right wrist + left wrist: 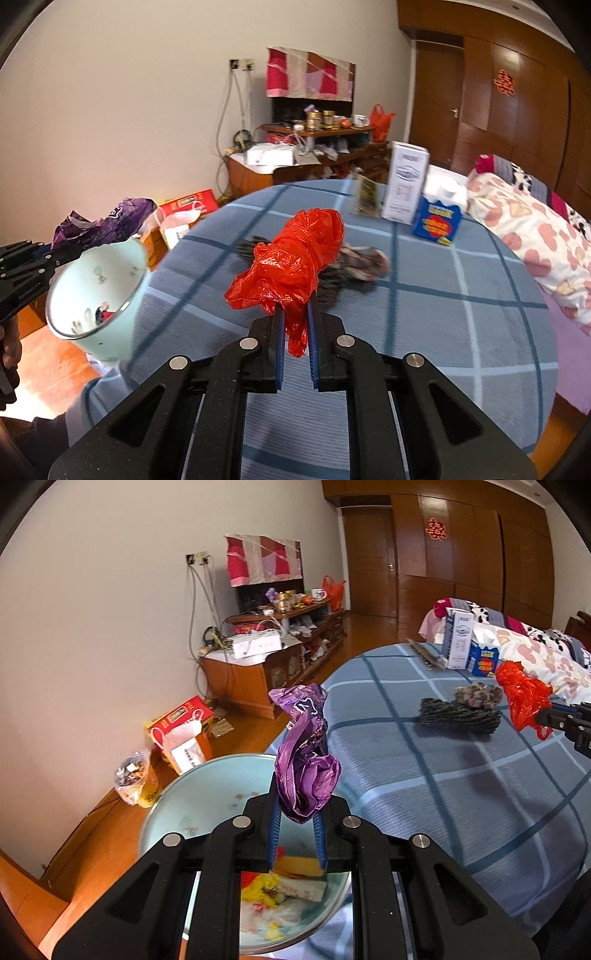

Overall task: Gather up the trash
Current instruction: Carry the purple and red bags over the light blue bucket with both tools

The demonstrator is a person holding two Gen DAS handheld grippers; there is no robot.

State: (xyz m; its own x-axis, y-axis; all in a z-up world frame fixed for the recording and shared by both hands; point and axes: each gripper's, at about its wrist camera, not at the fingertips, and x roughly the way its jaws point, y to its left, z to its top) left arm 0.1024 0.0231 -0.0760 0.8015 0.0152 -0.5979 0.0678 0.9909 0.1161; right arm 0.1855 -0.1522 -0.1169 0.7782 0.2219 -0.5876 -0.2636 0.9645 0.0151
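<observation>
My left gripper (297,812) is shut on a crumpled purple foil wrapper (304,764), which stands up out of the jaws. Right below it is a pale green bin (177,786) with yellow and white trash at its bottom. Far right in the same view, my right gripper (550,716) holds a red plastic bag (524,698). In the right wrist view, that gripper (295,325) is shut on the red bag (295,258) above the bed. At the left edge are the left gripper (48,254), the purple wrapper (107,221) and the bin (140,280).
A blue checked bedcover (443,794) carries a dark knitted bundle (458,716), a tall white box (458,642) and a blue carton (482,662). A heart-print quilt (528,236) lies at the right. On the wooden floor stand a red box (181,716) and a cluttered cabinet (258,672).
</observation>
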